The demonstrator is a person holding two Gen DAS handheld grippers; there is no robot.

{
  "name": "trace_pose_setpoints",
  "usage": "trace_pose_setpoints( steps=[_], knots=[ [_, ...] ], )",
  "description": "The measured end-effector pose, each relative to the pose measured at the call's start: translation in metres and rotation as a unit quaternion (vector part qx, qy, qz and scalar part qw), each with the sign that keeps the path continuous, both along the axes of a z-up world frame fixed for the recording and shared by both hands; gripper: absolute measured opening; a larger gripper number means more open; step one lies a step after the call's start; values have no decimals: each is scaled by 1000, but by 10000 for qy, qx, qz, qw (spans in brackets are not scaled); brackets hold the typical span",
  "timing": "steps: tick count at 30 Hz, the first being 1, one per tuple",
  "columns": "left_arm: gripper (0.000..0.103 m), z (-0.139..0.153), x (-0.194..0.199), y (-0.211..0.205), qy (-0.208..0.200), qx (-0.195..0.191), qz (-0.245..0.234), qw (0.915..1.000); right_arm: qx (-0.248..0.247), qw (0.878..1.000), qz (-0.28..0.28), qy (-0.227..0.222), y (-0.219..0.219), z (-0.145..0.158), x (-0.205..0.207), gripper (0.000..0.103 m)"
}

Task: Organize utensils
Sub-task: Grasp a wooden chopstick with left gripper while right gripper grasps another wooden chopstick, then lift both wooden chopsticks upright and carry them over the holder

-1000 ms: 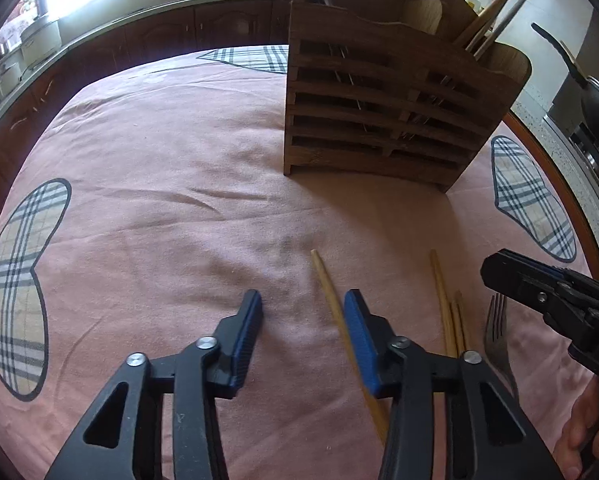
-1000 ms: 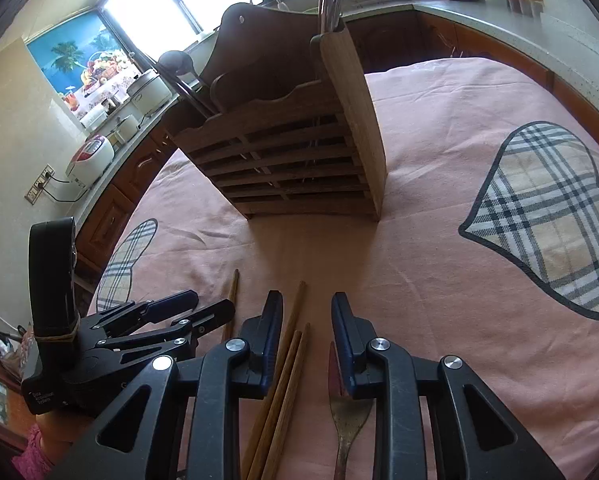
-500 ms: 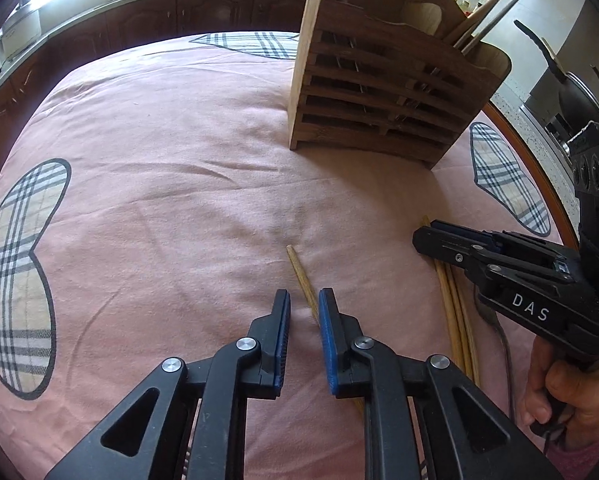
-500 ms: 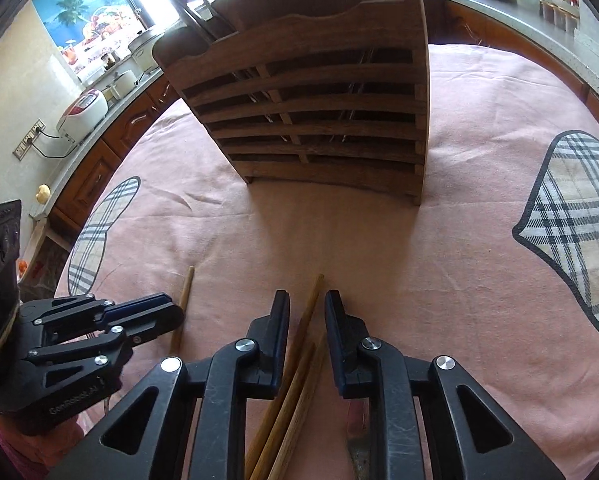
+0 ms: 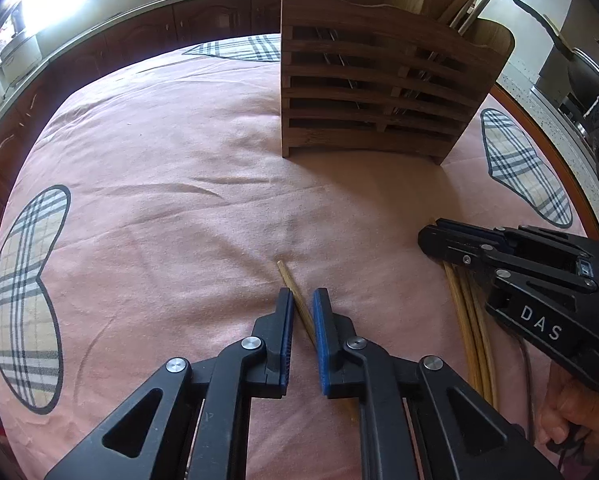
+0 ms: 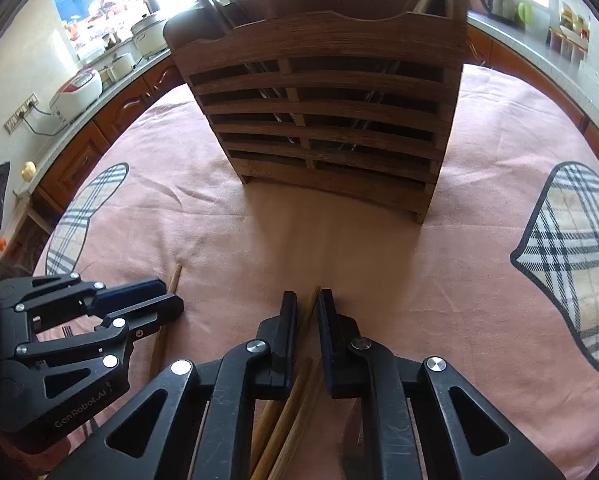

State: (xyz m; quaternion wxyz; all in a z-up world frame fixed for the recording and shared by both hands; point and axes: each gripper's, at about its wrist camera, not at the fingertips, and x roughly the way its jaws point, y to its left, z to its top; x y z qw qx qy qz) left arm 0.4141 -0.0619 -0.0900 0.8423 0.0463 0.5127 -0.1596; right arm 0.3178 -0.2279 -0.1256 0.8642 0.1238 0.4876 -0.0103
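Observation:
A single wooden chopstick (image 5: 289, 280) lies on the pink tablecloth. My left gripper (image 5: 302, 304) is over it, jaws closing, and the blue pads touch its sides. To its right, my right gripper (image 5: 439, 238) sits over a bundle of chopsticks (image 5: 465, 320). In the right wrist view my right gripper (image 6: 307, 302) is closing too, its pads against one chopstick (image 6: 312, 300) of the bundle (image 6: 287, 412). A fork (image 6: 349, 440) lies partly hidden under its right finger. My left gripper (image 6: 155, 300) shows at the left over the single chopstick (image 6: 174, 278).
A slatted wooden utensil holder (image 5: 379, 92) stands upright on the cloth beyond both grippers, with several utensils in it. A person's hand (image 5: 567, 420) holds the right gripper. Kitchen counters ring the round table (image 5: 539, 136). Plaid heart patches (image 6: 575, 264) mark the cloth.
Both grippers' jaws have narrowed from wide to nearly together, each around a chopstick. The right gripper has come down and in over the bundle.

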Motion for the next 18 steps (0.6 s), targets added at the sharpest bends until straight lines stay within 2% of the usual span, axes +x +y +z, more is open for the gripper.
trace_pose_setpoints(
  steps=[3, 9, 18],
  knots=[
    [6, 9, -5, 8, -12, -183, 55, 9998, 422, 9990, -117, -108, -6, 6, -6, 8],
    [5, 41, -29, 33, -236, -636, 167, 9976, 767, 9956, -144, -513, -7, 37, -27, 6],
    [4, 95, -85, 76, -674, -1274, 302, 9891, 731, 9898, -17, -1221, 7, 96, -65, 5]
  ],
)
